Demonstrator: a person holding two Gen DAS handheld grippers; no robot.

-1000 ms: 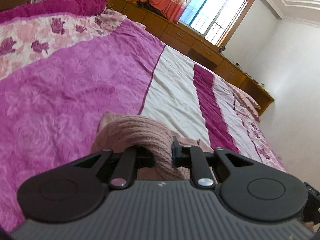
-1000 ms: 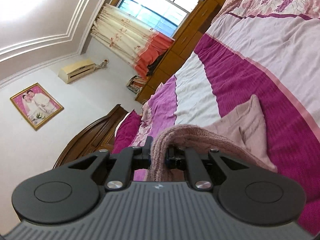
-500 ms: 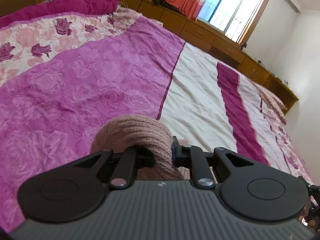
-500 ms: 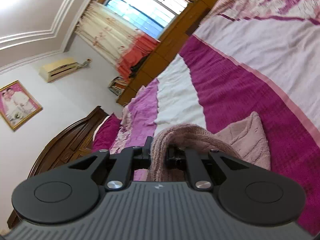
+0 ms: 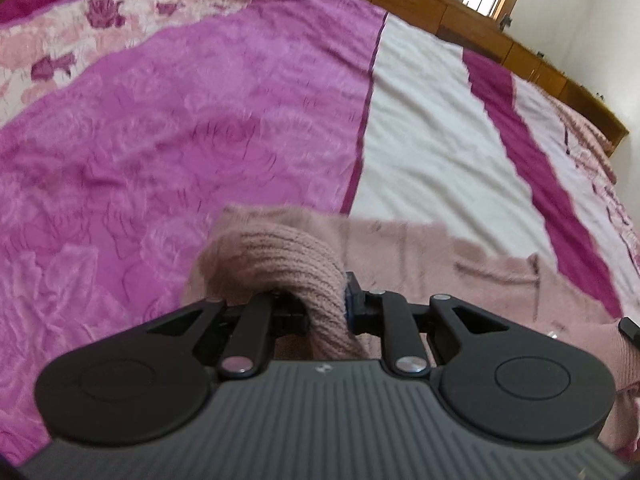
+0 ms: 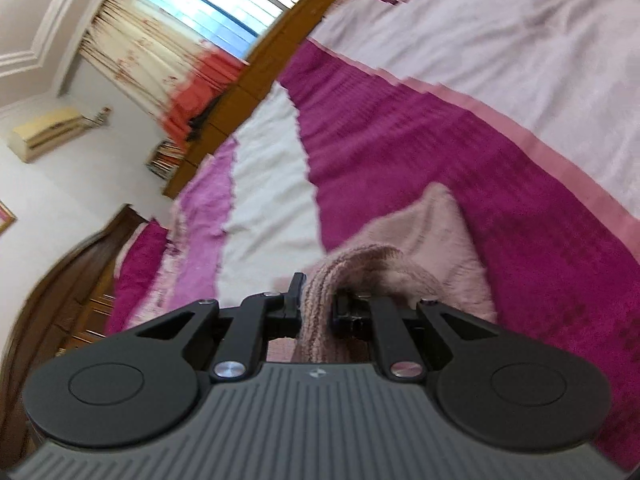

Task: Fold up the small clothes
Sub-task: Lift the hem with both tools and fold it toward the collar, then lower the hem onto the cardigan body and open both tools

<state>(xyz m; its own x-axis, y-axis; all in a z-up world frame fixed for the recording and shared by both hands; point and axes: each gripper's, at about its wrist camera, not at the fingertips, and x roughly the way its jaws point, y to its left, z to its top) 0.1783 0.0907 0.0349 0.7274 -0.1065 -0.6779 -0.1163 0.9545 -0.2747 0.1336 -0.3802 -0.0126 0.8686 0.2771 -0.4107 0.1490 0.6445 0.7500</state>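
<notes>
A dusty-pink knitted garment (image 5: 460, 264) lies partly spread on the bed. My left gripper (image 5: 326, 312) is shut on a ribbed knit edge of it, which bulges up over the jaws. The rest of the fabric stretches right across the bedspread. In the right wrist view my right gripper (image 6: 316, 308) is shut on another ribbed edge of the same pink garment (image 6: 436, 236), with a flap lying on the bed just beyond. A small dark part of the other gripper (image 5: 630, 330) shows at the right edge of the left wrist view.
The bed is covered by a magenta, white and floral striped bedspread (image 5: 200, 120). A wooden cabinet (image 5: 440, 12) runs along the far side under a window (image 6: 224, 4) with curtains. A wooden headboard (image 6: 68, 280) stands at left.
Both grippers have tilted down and moved lower toward the bed, holding the garment. More of the pink fabric now lies spread on the bedspread in front of the left gripper.
</notes>
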